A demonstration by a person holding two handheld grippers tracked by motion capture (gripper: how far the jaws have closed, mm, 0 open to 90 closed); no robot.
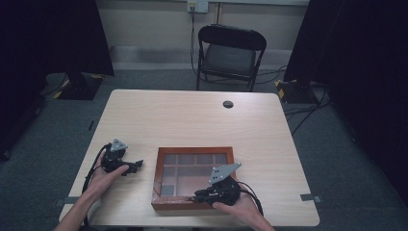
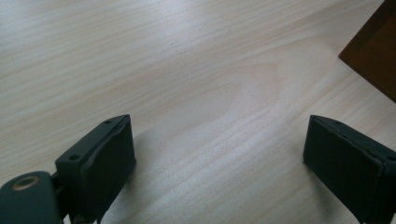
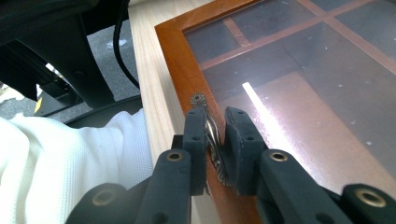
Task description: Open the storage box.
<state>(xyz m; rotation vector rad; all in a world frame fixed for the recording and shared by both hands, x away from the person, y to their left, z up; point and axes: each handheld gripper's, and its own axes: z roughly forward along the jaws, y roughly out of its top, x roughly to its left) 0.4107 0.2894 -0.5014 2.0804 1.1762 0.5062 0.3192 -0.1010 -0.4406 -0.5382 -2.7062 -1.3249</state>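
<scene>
Metal clasp [image 3: 211, 135] between closed jaws.

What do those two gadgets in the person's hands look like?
Both the left gripper and right gripper are black, each topped by a grey three-cornered plate, with black cables trailing back. The jaws are blocky with dark pads and brass-ringed holes. A white knitted sleeve shows.

A recording studio or lab set-up: a light wooden table [image 1: 202, 120] stands on grey carpet, hemmed by black curtains [image 1: 57, 33] left and right of it. Behind the table sit a black folding chair [image 1: 230, 54], a wall socket [image 1: 197, 6], and loose cables [image 1: 308, 113] beside yellow-black taped stand bases [image 1: 79, 86].
</scene>
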